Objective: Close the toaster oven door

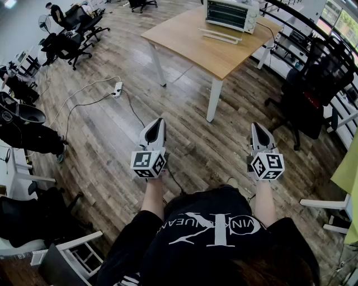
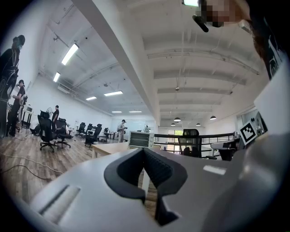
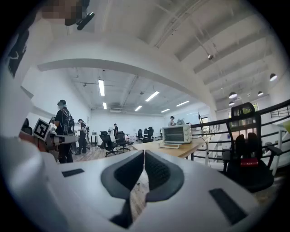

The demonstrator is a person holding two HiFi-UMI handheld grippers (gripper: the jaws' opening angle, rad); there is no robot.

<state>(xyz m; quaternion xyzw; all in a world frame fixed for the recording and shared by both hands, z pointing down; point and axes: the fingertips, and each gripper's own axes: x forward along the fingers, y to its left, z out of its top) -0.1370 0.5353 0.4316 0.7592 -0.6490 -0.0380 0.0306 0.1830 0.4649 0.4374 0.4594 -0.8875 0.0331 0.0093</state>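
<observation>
Toaster oven door (image 1: 222,36) lies open in head view.

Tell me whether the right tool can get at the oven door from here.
Probably not yet: the right tool is near the body, the door lies folded down by the oven on the far table, open floor between. Nothing blocks the way; stepping closer should do.

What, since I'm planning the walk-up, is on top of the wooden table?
A toaster oven stands at the far end of the table, its door lowered flat in front. Whatever is behind the oven is covered by it; its inside is too small to tell.
</observation>
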